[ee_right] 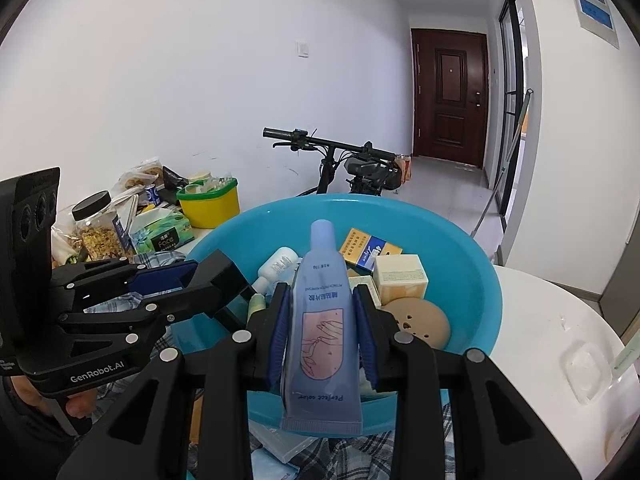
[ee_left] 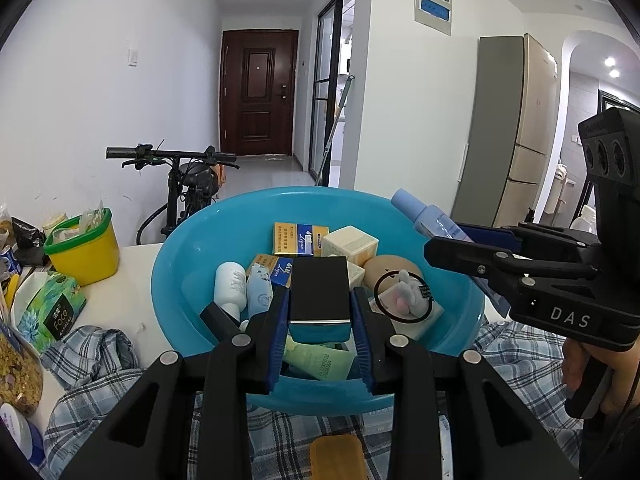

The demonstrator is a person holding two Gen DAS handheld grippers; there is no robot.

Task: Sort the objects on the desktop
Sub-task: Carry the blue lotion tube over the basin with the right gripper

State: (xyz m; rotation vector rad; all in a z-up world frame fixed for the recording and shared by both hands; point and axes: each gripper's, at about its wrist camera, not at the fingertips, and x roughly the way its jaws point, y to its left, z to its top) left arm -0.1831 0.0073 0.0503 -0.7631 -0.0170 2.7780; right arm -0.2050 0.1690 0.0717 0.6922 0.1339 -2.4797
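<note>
Left jaws: the left gripper (ee_left: 319, 304) is clamping a flat black rectangular box with a silver edge (ee_left: 319, 294) between its blue pads, holding it over the round blue plastic basin (ee_left: 176, 248).
Right jaws: the right gripper (ee_right: 322, 320) is clamping a pale blue squeeze tube with a pink hand drawing (ee_right: 322, 320), cap pointing toward the basin's far rim.
Basin contents: yellow-and-blue cartons, cream boxes, a white bottle and a tan round sponge are lying inside.
Step in hand: judging by this, both items are being carried to the basin.
Next move: each grip probably needs lowering into a free gap, then parting the pads.
Beyond basin: a yellow tub with a green rim (ee_left: 86, 254) is sitting to its left.
</note>
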